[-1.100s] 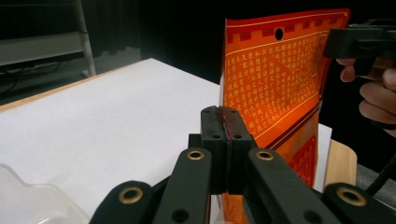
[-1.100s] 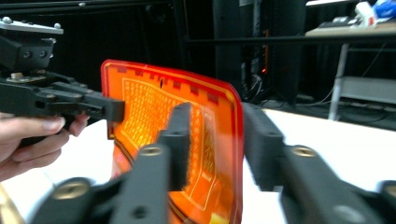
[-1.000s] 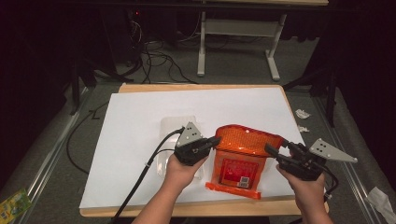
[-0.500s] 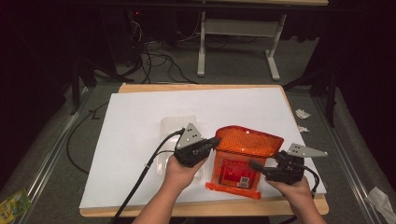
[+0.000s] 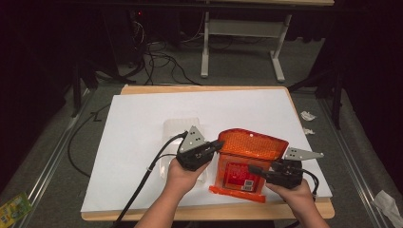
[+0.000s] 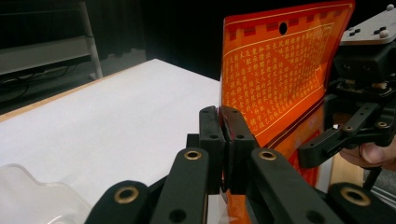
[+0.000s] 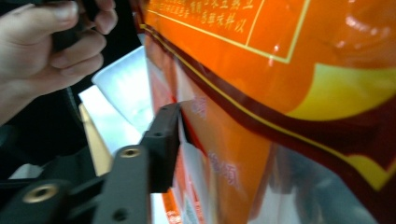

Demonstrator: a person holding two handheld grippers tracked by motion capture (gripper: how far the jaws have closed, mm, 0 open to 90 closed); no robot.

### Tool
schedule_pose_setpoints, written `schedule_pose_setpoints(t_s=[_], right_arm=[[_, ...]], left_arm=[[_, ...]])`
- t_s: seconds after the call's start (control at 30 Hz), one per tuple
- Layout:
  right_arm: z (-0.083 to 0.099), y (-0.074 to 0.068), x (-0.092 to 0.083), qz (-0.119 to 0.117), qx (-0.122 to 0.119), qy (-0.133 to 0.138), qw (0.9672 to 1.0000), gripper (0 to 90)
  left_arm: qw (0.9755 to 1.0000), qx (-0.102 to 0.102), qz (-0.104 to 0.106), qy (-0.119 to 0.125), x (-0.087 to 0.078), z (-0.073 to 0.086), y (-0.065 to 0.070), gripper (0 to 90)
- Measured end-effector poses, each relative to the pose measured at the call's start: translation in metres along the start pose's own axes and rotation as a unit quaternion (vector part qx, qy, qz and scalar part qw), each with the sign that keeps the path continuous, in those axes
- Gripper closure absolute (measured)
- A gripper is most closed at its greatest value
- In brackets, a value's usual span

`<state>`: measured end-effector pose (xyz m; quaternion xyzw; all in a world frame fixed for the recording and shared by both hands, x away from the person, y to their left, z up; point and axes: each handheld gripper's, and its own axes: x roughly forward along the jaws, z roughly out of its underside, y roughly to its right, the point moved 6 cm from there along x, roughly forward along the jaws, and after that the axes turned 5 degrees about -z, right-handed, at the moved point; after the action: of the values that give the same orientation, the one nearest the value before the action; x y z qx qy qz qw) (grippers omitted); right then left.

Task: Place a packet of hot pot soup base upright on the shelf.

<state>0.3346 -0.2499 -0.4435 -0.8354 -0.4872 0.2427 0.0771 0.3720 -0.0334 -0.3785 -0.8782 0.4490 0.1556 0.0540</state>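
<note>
One orange bag (image 5: 247,159) stands near the table's (image 5: 142,114) front edge; its contents are hidden. One clear tray (image 5: 178,130) lies beside it, seemingly empty. My left gripper (image 5: 216,145) is clamped tight on the bag's edge. My right gripper (image 5: 254,169) has just been closing, its jaws about the bag's side.
</note>
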Motion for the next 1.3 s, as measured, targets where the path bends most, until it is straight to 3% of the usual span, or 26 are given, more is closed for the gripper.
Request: schedule_pose_setpoints(t_s=[0.1,0.27,0.43,0.53,0.6,0.83,1.0,1.1,1.17,1.23,1.3], right_arm=[[0.000,-0.004,-0.001,-0.018,-0.012,0.002,0.9998,71.0],[0.000,-0.007,-0.002,-0.017,-0.013,-0.002,0.9998,71.7],[0.001,-0.005,-0.003,-0.017,-0.008,-0.004,0.9998,71.7],[0.001,-0.005,-0.003,-0.016,-0.007,-0.005,0.9998,71.7],[0.001,-0.006,-0.003,-0.017,-0.006,-0.005,0.9998,71.7],[0.002,-0.005,-0.003,-0.015,-0.005,-0.002,0.9999,71.6],[0.002,-0.006,-0.003,-0.014,-0.006,-0.002,0.9999,71.6],[0.002,-0.006,-0.003,-0.011,-0.006,-0.002,0.9999,71.5],[0.002,-0.006,-0.003,-0.011,-0.009,-0.003,0.9999,71.5],[0.002,-0.007,-0.003,-0.011,-0.009,-0.003,0.9999,71.6],[0.002,-0.007,-0.003,-0.011,-0.011,-0.005,0.9999,71.6]], left_arm=[[0.9997,0.007,-0.019,-0.012,0.000,0.002,-0.003,80.1],[0.9973,0.017,-0.057,-0.042,-0.004,0.012,-0.013,51.6],[0.9966,-0.014,-0.069,-0.042,-0.024,0.023,-0.028,43.0],[0.9957,-0.036,-0.080,-0.032,-0.044,0.028,-0.040,40.3],[0.9943,-0.040,-0.095,-0.027,-0.060,0.033,-0.050,38.4],[0.9839,-0.047,-0.168,-0.040,-0.120,0.064,-0.094,33.5],[0.9756,-0.050,-0.203,-0.068,-0.142,0.101,-0.115,32.5],[0.9734,-0.064,-0.207,-0.075,-0.146,0.131,-0.120,31.9],[0.9721,-0.079,-0.194,-0.106,-0.142,0.147,-0.123,32.2],[0.9700,-0.080,-0.202,-0.108,-0.141,0.150,-0.127,30.4],[0.9699,-0.101,-0.199,-0.097,-0.141,0.150,-0.130,30.7]])
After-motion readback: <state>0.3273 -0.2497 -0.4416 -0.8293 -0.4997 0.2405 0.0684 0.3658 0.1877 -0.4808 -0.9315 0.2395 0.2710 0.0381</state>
